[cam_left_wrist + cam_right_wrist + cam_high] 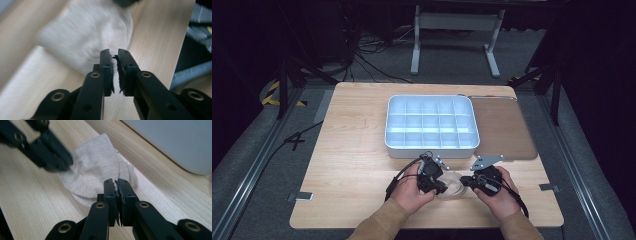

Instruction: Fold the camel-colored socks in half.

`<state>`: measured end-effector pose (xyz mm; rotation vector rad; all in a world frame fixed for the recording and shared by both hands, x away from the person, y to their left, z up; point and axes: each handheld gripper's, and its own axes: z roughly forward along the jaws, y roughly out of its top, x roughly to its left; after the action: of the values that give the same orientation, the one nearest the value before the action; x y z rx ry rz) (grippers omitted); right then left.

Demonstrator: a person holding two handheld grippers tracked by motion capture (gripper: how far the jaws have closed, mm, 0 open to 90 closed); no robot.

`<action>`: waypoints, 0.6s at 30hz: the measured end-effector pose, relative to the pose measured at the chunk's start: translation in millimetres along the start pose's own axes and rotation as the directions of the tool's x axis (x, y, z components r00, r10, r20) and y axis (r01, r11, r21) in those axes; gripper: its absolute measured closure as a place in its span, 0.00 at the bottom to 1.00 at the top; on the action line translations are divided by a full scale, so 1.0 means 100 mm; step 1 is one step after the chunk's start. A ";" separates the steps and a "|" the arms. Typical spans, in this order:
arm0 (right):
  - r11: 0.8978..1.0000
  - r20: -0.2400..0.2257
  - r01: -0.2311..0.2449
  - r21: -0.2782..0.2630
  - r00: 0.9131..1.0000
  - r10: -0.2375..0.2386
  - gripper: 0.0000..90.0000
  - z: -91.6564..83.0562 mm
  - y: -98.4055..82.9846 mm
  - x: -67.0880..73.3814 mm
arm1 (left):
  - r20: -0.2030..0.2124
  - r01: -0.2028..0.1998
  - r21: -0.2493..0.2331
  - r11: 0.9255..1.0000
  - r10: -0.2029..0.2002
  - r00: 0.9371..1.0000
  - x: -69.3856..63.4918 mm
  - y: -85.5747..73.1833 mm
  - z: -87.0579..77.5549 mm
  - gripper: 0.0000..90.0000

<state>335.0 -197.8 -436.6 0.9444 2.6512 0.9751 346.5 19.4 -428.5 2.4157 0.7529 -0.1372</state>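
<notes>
The left gripper (114,53) shows a narrow gap between its pads; nothing lies between them, and the tips sit at the edge of the sock (85,35). The right gripper (115,182) has its pads almost together, with no cloth visibly caught; its tips stand just at the sock's near edge. The pale sock (453,183) lies flat on the wooden table (357,150), between both grippers and just in front of the white divided tray (432,150). In the right gripper view its long axis runs diagonally, rounded end nearest the jaws.
</notes>
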 end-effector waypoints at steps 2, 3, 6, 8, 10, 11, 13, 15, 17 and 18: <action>1.000 -0.004 -0.004 -0.004 1.000 0.004 0.95 0.02 0.02 0.01 | -0.021 0.025 -0.036 0.999 -0.026 0.999 0.06 -0.02 -0.07 0.87; 1.000 -0.004 -0.004 -0.004 1.000 0.004 0.95 0.02 0.02 0.01 | -0.026 0.042 -0.041 0.998 -0.043 0.999 0.10 -0.03 -0.09 0.87; 1.000 -0.019 -0.014 -0.013 1.000 0.014 0.94 0.04 0.04 0.06 | -0.056 0.067 -0.047 0.997 -0.070 0.996 0.18 -0.06 -0.13 0.87; 1.000 -0.024 -0.017 -0.021 1.000 0.017 0.94 0.05 0.06 0.07 | -0.063 0.079 -0.049 0.996 -0.082 0.995 0.22 -0.08 -0.14 0.86; 0.998 -0.045 -0.051 -0.033 0.998 0.050 0.94 0.04 0.07 0.07 | -0.085 0.074 -0.042 0.996 -0.077 0.993 0.24 -0.09 -0.13 0.86; 0.998 -0.050 -0.058 -0.036 0.997 0.056 0.95 0.05 0.07 0.07 | -0.090 0.081 -0.032 0.996 -0.084 0.992 0.25 -0.09 -0.13 0.86; 0.997 -0.056 -0.066 -0.030 0.996 0.065 0.95 0.07 0.08 0.07 | -0.105 0.089 -0.015 0.996 -0.090 0.990 0.27 -0.10 -0.10 0.86; 0.998 -0.051 -0.059 -0.012 0.997 0.058 0.95 0.12 0.09 0.07 | -0.115 0.092 -0.006 0.996 -0.092 0.989 0.29 -0.11 -0.09 0.86; 0.999 -0.041 -0.050 0.001 0.998 0.050 0.95 0.14 0.10 0.07 | -0.122 0.093 -0.005 0.996 -0.093 0.988 0.30 -0.11 -0.08 0.85; 0.999 -0.021 -0.032 0.020 0.999 0.033 0.96 0.18 0.10 0.07 | -0.125 0.096 0.005 0.995 -0.094 0.988 0.32 -0.12 -0.07 0.85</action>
<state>341.1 -178.6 -443.8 0.9898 2.6759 0.9730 365.9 46.3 -437.4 2.4165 0.9267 -0.0279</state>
